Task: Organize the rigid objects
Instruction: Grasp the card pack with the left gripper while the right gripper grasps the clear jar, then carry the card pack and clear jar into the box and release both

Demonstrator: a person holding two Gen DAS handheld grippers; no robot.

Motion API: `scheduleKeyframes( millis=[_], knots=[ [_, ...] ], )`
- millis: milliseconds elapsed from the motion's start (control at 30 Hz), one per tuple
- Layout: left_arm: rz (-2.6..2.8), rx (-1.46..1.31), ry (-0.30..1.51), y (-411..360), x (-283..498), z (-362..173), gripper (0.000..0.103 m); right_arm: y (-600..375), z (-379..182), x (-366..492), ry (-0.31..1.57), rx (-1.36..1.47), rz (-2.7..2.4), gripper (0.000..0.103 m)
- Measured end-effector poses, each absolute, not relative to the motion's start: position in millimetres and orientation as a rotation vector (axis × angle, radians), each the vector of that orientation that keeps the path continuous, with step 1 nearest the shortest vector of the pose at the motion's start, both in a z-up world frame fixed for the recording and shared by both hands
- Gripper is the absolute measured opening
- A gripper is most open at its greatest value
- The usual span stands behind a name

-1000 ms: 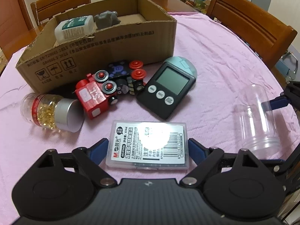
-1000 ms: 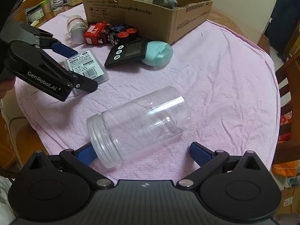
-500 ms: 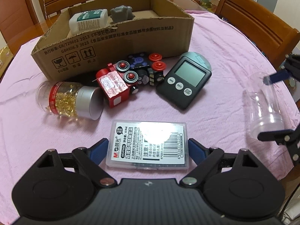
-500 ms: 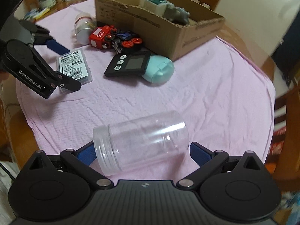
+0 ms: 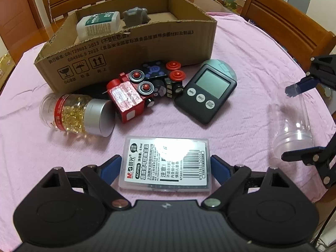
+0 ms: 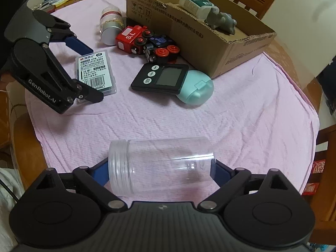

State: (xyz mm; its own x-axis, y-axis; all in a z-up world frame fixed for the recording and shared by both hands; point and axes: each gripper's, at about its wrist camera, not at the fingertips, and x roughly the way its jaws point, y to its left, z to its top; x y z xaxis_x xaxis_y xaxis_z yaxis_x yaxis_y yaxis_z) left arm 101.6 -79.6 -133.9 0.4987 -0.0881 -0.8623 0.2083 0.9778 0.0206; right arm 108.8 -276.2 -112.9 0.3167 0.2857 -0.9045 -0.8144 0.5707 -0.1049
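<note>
Clear plastic jar [image 6: 160, 166] lies on its side on the pink-clothed worktop [image 6: 241, 113], well short of the cardboard box [image 6: 237, 48], its long axis running straight across from one pad of the right claw [image 6: 160, 171] to the other: threaded mouth at the left pad, base at the right. That claw's jaws are closing end-on along the jar (whether both pads yet press is hard to tell). Nearer the box, the left claw [image 5: 166, 167] stands open astride the flat labelled case [image 5: 166, 164], its pads just beside the case's short ends.
</note>
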Motion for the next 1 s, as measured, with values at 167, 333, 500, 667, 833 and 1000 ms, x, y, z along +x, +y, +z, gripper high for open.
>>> scheduleKeyframes(
  millis=[167, 333, 500, 667, 833, 1000],
  knots=[
    [-0.176, 0.136, 1.046, -79, 104, -133, 0.089, -275, -112, 108, 1.024, -0.618, 0.753, 0.097],
    [-0.188, 0.143, 1.054, -76, 103, -127, 0.089, -272, -109, 109, 1.048, -0.587, 0.721, 0.097],
    [-0.196, 0.146, 1.056, -71, 103, -117, 0.089, -266, -103, 111, 1.078, -0.537, 0.690, 0.097],
    [-0.202, 0.137, 1.045, -64, 102, -103, 0.089, -261, -94, 112, 1.086, -0.495, 0.660, 0.097],
    [-0.215, 0.129, 1.026, -53, 101, -86, 0.089, -252, -84, 111, 1.085, -0.469, 0.631, 0.097],
    [-0.235, 0.112, 1.003, -37, 101, -68, 0.089, -239, -72, 111, 1.077, -0.432, 0.603, 0.097]
  ],
)
